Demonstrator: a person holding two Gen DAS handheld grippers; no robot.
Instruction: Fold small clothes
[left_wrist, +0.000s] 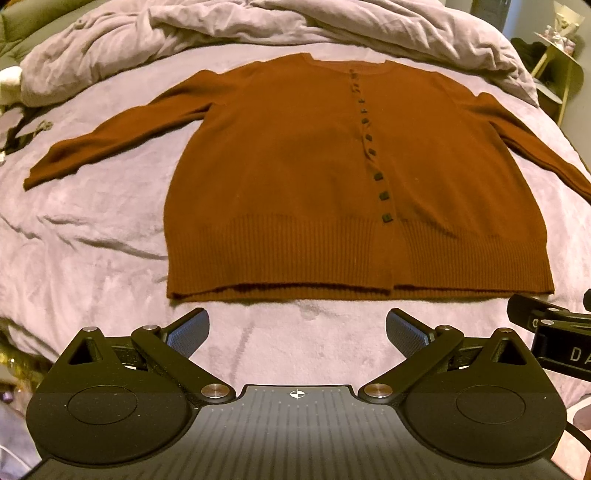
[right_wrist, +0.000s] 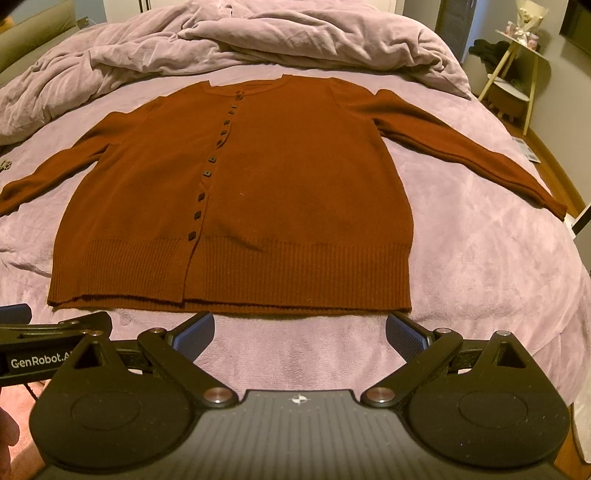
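Left wrist view: the left gripper (left_wrist: 297, 332) hangs wide and empty, just short of the hem of the cardigan (left_wrist: 314, 184), which lies flat and buttoned on the bed (left_wrist: 92, 240). Its right cuff is cut off at the frame edge. A rumpled duvet (left_wrist: 258, 33) lies beyond.

Right wrist view: the right gripper (right_wrist: 300, 334) is wide, empty. The left cuff runs out of frame. A side table (right_wrist: 517, 70) stands blurred by the wall.

Dim, warm-tinted indoor light, soft shadows, slight grain, strong fisheye bending at the edges.
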